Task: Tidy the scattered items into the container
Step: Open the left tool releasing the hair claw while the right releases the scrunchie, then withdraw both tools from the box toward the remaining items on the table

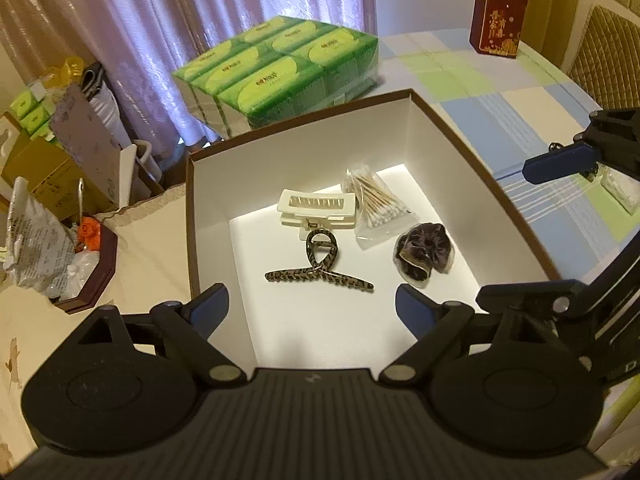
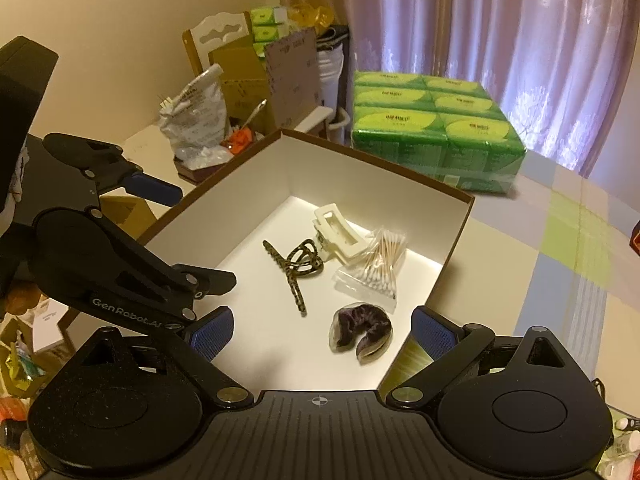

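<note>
A brown-rimmed box (image 1: pixel 312 152) with a white inside holds a cream hair claw (image 1: pixel 316 208), a tortoiseshell hair clip (image 1: pixel 320 268), a bag of cotton swabs (image 1: pixel 372 204) and a dark purple scrunchie (image 1: pixel 424 254). My left gripper (image 1: pixel 312 310) hangs open over the box's near edge, nothing between its fingers. In the right wrist view my right gripper (image 2: pixel 322 332) is open and empty above the box (image 2: pixel 360 184), with the scrunchie (image 2: pixel 362 334) just ahead. Behind that lie the clip (image 2: pixel 298 276), claw (image 2: pixel 340 232) and swabs (image 2: pixel 376 270).
A green multi-pack of tissues (image 1: pixel 280 68) stands behind the box, by the purple curtain. A red gift bag (image 1: pixel 498 20) sits far right on the checked tablecloth (image 1: pixel 520 92). A foil bag (image 1: pixel 36 244) and cardboard clutter crowd the left. A small clear packet (image 1: pixel 620 188) lies right.
</note>
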Tool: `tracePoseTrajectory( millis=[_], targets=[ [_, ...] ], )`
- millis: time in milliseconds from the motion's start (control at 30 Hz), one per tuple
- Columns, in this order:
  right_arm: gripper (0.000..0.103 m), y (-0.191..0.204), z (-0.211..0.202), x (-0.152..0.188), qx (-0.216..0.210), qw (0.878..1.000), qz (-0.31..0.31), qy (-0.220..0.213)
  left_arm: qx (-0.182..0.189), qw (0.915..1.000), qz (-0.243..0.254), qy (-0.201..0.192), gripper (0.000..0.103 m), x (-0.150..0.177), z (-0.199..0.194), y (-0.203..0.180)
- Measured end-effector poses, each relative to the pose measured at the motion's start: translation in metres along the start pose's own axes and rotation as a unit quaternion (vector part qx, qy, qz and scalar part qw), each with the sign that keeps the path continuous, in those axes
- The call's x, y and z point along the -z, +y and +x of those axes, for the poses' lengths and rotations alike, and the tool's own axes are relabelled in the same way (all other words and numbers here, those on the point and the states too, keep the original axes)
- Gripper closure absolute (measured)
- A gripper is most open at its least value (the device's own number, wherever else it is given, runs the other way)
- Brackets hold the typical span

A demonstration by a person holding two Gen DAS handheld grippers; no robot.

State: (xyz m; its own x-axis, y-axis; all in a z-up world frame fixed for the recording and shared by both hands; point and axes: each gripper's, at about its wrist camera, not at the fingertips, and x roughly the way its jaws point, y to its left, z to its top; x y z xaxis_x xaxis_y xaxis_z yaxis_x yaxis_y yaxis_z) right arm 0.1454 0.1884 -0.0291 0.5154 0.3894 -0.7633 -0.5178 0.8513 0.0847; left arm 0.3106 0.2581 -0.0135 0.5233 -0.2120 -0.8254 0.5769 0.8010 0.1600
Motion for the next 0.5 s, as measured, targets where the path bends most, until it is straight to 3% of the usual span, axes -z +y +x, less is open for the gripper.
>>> tracePoseTrajectory(
  millis=[133, 500],
  targets=[
    [0.003, 0.000, -0.016, 0.009, -0.008, 1.000, -0.007, -0.008, -0.003, 0.9998, -0.017, -0.008, 0.007, 0.007, -0.018, -0.009],
    [0.003, -0.003, -0.060, 0.046, -0.056, 0.998, -0.033, -0.018, -0.026, 0.9980, -0.057, -0.011, 0.006, 0.039, -0.066, -0.057]
  ],
)
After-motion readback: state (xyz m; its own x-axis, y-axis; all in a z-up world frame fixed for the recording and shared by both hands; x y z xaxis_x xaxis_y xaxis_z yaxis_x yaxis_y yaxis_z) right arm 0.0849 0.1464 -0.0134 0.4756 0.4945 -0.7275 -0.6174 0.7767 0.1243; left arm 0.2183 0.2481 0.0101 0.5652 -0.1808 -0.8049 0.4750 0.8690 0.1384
